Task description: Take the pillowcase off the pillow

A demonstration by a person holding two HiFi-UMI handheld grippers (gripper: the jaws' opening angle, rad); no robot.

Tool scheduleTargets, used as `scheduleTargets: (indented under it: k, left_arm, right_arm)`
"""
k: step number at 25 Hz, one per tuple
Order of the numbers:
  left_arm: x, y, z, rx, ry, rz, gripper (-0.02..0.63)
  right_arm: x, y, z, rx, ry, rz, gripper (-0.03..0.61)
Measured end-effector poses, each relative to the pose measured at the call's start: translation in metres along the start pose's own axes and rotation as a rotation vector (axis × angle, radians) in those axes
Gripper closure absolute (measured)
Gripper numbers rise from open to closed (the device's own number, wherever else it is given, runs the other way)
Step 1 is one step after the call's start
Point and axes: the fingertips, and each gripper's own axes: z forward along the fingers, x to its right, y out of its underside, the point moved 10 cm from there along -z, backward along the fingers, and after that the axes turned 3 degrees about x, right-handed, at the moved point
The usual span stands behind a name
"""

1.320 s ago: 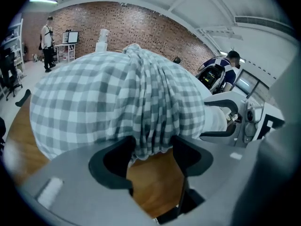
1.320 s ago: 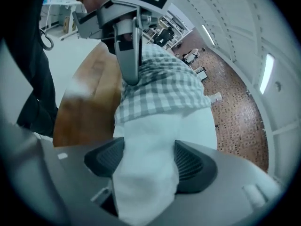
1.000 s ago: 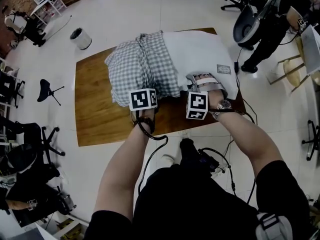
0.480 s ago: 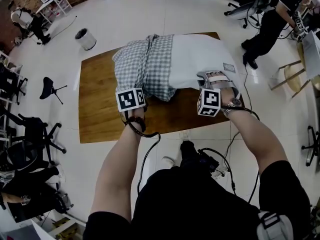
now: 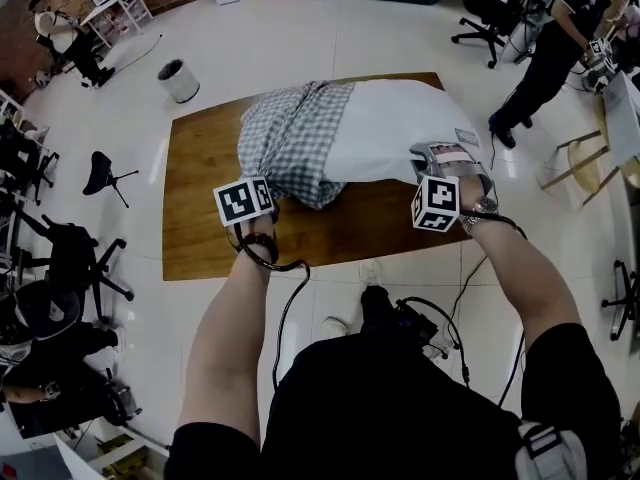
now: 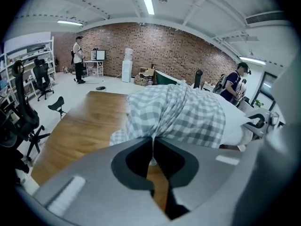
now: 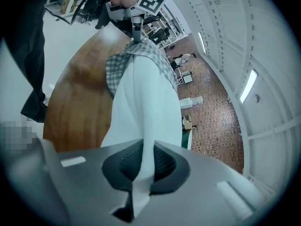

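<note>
A white pillow [image 5: 400, 128] lies across a wooden table [image 5: 200, 218]. A grey-and-white checked pillowcase [image 5: 290, 143] is bunched over its left half. My left gripper [image 5: 266, 192] is shut on the pillowcase's near edge, and the checked cloth [image 6: 188, 112] runs pinched between the jaws [image 6: 153, 142]. My right gripper [image 5: 450, 160] is shut on the pillow's bare right end, where white fabric [image 7: 146, 102] passes between its pads [image 7: 146, 160]. The right gripper view looks along the pillow to the left gripper [image 7: 136, 14] at the far end.
The table stands on a white tiled floor. A round bin [image 5: 181, 80] and a stool [image 5: 100, 173] are at the left, with office chairs [image 5: 60, 258] nearer. People stand at the back right [image 5: 560, 28]. Cables [image 5: 285, 308] hang from the grippers.
The two grippers have drawn apart, the left one to the left with the pillowcase edge, the right one to the right with the pillow. More white pillow shows now.
</note>
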Motion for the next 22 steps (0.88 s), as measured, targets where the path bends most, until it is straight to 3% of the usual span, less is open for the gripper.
scheduleTargets:
  k: [8,16,18,20,22]
  left_arm:
    - [-0.022,0.016,-0.016,0.001,-0.025,-0.016,0.598]
    - [-0.027,0.02,-0.022,-0.034,-0.001,-0.014,0.596]
    - [-0.023,0.025,-0.023,-0.062,0.013,0.018,0.559]
    - [-0.02,0.031,-0.026,-0.079,0.017,0.055,0.51]
    - [-0.017,0.035,-0.031,-0.076,0.021,0.071,0.477]
  right_arm:
    - [-0.013,0.011,-0.019,-0.005,-0.015,0.036,0.568]
    - [-0.019,-0.003,-0.023,-0.023,-0.073,0.123,0.565]
    - [-0.022,-0.008,-0.025,-0.008,-0.111,0.16,0.535]
    - [-0.028,-0.012,-0.03,0.013,-0.159,0.191,0.452]
    - [-0.031,-0.013,-0.036,0.029,-0.195,0.218,0.407]
